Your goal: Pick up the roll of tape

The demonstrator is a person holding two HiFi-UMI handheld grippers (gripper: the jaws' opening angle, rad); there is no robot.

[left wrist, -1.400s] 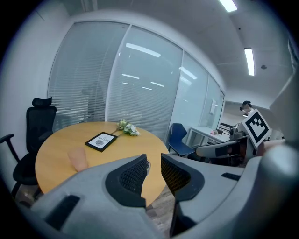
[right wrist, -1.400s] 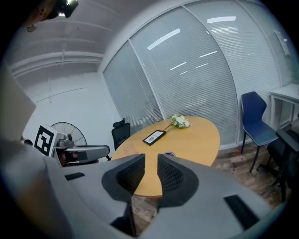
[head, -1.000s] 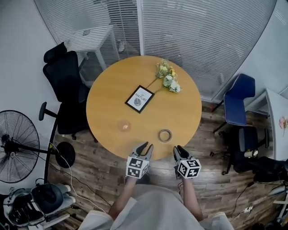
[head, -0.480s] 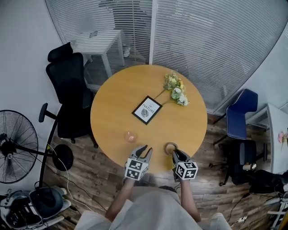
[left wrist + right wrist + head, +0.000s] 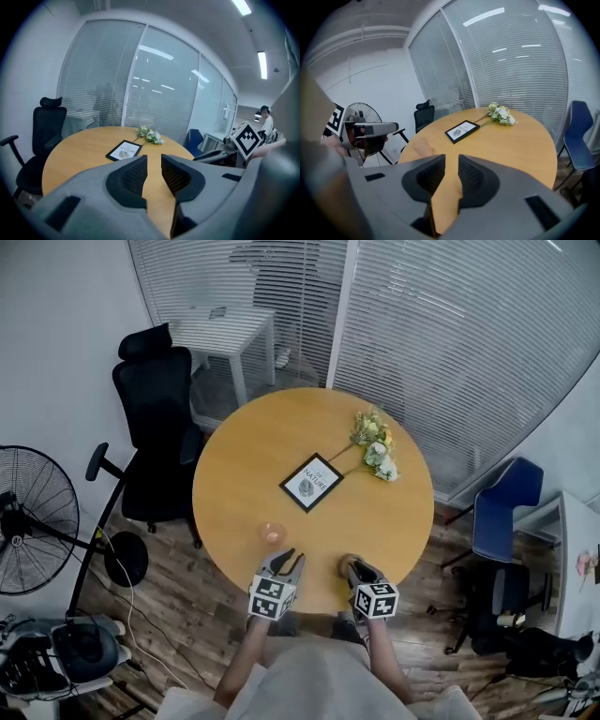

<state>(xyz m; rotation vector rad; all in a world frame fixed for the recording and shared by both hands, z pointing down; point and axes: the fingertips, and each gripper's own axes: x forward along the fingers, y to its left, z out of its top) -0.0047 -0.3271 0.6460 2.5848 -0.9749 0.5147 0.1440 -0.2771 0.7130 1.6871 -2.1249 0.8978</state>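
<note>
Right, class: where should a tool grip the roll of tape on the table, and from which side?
Probably its near wall: the roll of tape is an open ring lying flat, so one jaw fits inside, one outside. Come from above on the near side with the right tool.

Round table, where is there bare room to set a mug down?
Widest bare patch: the left side of the table, between the framed picture and the rim by the black office chair. Also free: the right side, nearer than the flowers. Crowded: the near rim, with the small pinkish object, the tape roll, the left claw and the right claw.
</note>
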